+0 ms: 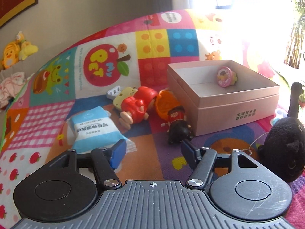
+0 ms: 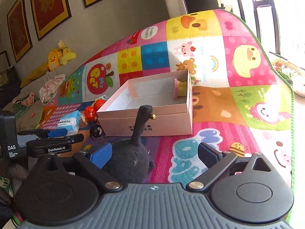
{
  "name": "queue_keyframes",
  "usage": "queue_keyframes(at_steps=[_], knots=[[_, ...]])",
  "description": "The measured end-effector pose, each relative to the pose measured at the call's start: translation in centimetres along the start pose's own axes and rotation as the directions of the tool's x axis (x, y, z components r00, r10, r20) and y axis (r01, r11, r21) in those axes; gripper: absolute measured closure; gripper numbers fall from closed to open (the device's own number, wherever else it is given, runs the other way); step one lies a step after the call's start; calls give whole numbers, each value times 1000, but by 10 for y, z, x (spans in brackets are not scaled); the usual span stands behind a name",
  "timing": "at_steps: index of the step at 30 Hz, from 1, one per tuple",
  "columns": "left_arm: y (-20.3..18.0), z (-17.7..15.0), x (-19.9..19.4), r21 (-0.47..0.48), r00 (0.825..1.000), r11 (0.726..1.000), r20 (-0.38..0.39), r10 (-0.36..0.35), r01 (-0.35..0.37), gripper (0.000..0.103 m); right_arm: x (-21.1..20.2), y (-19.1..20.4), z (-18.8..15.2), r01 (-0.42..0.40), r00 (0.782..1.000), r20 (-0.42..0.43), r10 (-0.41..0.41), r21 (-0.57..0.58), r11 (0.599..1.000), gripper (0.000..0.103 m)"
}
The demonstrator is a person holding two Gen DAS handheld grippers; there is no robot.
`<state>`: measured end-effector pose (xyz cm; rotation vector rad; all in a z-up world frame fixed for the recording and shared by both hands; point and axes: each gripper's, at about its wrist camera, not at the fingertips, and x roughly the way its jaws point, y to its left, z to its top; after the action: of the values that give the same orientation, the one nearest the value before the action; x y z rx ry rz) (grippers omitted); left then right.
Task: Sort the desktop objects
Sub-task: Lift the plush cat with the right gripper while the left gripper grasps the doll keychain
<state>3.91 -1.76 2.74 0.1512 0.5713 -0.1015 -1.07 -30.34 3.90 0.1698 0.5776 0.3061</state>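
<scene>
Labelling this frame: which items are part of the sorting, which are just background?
Job: pink box, round pink toy inside it, black plush, red figure, dark-haired figure, tissue pack.

Background: play mat, yellow plush toys, framed pictures.

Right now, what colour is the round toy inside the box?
Pink, with a cartoon face, the round toy shows best in the left wrist view.

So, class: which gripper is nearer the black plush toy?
Right. The right gripper is open with the black plush toy against its left pad; the left gripper is off to the toy's left, apart from it.
</scene>
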Motion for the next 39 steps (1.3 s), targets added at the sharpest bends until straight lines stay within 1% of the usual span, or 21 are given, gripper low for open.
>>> queue_keyframes(at_steps=[3, 6, 8, 10, 11, 14, 16, 18, 20, 22, 24, 26, 27, 28, 32, 34, 36, 37, 38, 39], knots=[[-13, 8, 15, 45, 1000, 999, -5, -19, 19, 36, 4, -3, -9, 1, 1000, 8, -1, 29, 1000, 5], [-23, 12, 33, 73, 999, 997, -36, -35, 38, 37, 13, -3, -18, 18, 1000, 4, -18, 38, 999, 3], [-26, 12, 40, 84, 998, 996, -55, -27, 31, 48, 18, -3, -27, 26, 1000, 8, -26, 41, 999, 0], [-27, 10, 43, 89, 997, 996, -68, -22, 28, 67, 16, -3, -28, 15, 1000, 21, -16, 36, 999, 0], [-27, 9, 42, 88, 997, 996, -70, -25, 31, 69, 16, -3, -29, 12, 1000, 28, -13, 37, 999, 0], [-25, 4, 31, 84, 998, 996, -65, -25, 30, 69, 18, -6, -29, 5, 1000, 22, -6, 51, 999, 0], [-22, 0, 20, 72, 996, 996, -70, -47, 52, 69, 19, -8, -29, 2, 1000, 19, -3, 65, 998, 0], [-21, -5, 6, 63, 993, 994, -81, -85, 91, 69, 20, -9, -28, -6, 1000, 12, 5, 76, 997, 0], [-22, -13, -14, 59, 985, 987, -93, -146, 151, 69, 22, -10, -28, -14, 1000, 4, 14, 83, 996, 0], [-24, -20, -30, 62, 978, 980, -97, -184, 190, 69, 21, -9, -29, -13, 1000, 5, 13, 79, 997, 0], [-25, -27, -39, 57, 974, 977, -104, -199, 205, 66, 21, -7, -29, -10, 1000, 8, 10, 72, 997, 0], [-26, -32, -42, 54, 974, 977, -110, -197, 204, 63, 21, -6, -29, -8, 1000, 9, 8, 68, 998, 0], [-27, -34, -41, 56, 975, 978, -112, -192, 199, 58, 21, -6, -29, -7, 1000, 10, 7, 68, 998, 0], [-26, -36, -40, 55, 977, 981, -114, -181, 188, 52, 21, -5, -29, -5, 1000, 11, 4, 67, 998, 0], [-19, -36, -33, 36, 984, 990, -122, -132, 138, 43, 20, -3, -29, -4, 1000, 13, 4, 56, 998, 0], [-13, -35, -31, 38, 992, 996, -107, -72, 77, 28, 22, -2, -29, -19, 1000, 7, 19, 50, 999, 0], [-4, -33, -28, 36, 996, 999, -80, 27, -25, 18, 22, -2, -30, -30, 1000, 6, 30, 44, 999, 0], [2, -31, -27, 25, 995, 997, -70, 73, -71, 16, 21, -1, -30, -31, 999, 7, 31, 39, 999, 0], [9, -30, -25, 1, 992, 994, -65, 106, -106, 14, 21, 0, -30, -33, 999, 8, 33, 34, 999, 0], [16, -29, -24, -29, 990, 991, -63, 129, -131, 9, 21, 0, -31, -36, 999, 8, 36, 30, 999, 0]])
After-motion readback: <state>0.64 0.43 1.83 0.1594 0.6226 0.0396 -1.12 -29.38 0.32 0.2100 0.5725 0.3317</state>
